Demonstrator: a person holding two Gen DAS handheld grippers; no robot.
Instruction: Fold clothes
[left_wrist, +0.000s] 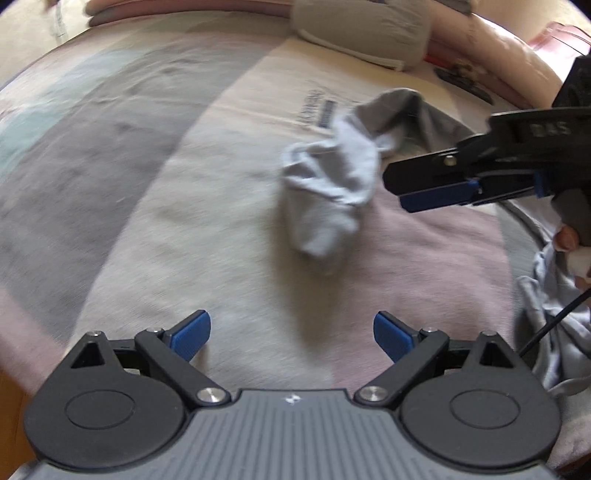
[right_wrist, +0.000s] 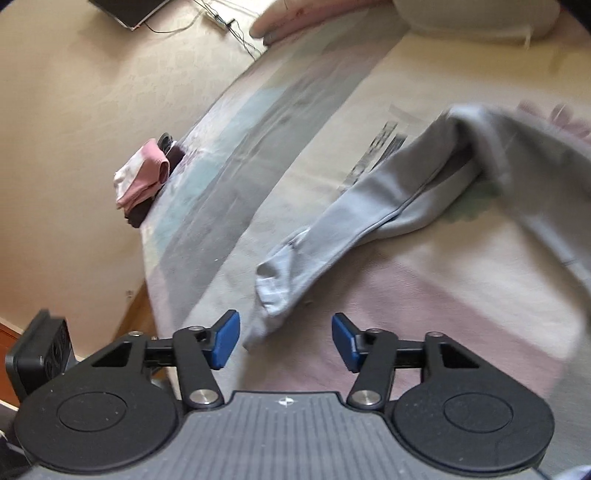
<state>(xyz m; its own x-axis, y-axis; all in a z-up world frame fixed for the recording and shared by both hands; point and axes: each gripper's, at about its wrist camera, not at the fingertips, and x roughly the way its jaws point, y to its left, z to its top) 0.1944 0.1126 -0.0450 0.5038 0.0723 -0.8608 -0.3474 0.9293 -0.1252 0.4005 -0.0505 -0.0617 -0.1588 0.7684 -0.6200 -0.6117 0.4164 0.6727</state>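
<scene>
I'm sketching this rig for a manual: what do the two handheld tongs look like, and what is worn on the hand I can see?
Both tongs, left and right, match: black linkage arms with silver pivot screws, round black discs either side, a ribbed grey centre plate with a small white mark, and ribbed blue pads. The right unit bears embossed lettering, too blurred to read. A thin black cable trails from it. The hand wears a dark grey covering.

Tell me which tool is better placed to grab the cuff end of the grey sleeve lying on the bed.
Right, probably. The right tool stands open with the sleeve's cuff just ahead of its blue pads. The left tool is open too, but bare bedspread separates it from the cloth.
</scene>
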